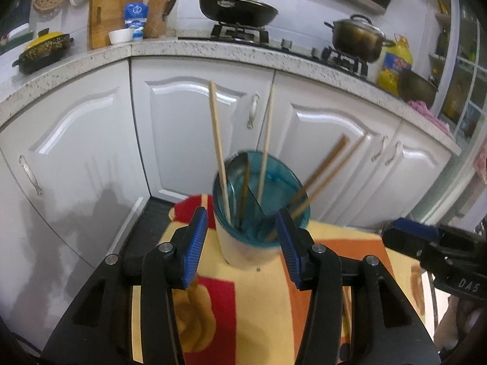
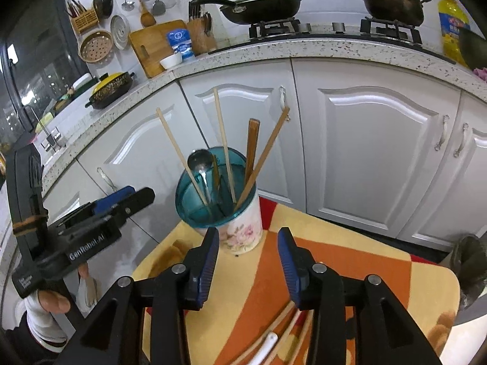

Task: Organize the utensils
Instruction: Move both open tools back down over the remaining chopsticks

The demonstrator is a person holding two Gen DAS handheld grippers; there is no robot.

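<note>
Patterned surface point(image 2: 380, 261) below white kitchen cabinets.
Both claws, left claw point(image 1: 240, 246) and right claw point(image 2: 248, 261), released near holder point(image 2: 240, 228); clumsy insertion risks tipping it, scattering chopsticks point(image 2: 223, 140).

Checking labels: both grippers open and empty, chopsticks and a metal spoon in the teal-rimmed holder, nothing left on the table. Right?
Not quite. Some utensils remain on the table: chopsticks and a white-handled piece lie below the right gripper in the right wrist view. The rest holds: the left gripper is open too, and the holder has chopsticks and the spoon.
</note>
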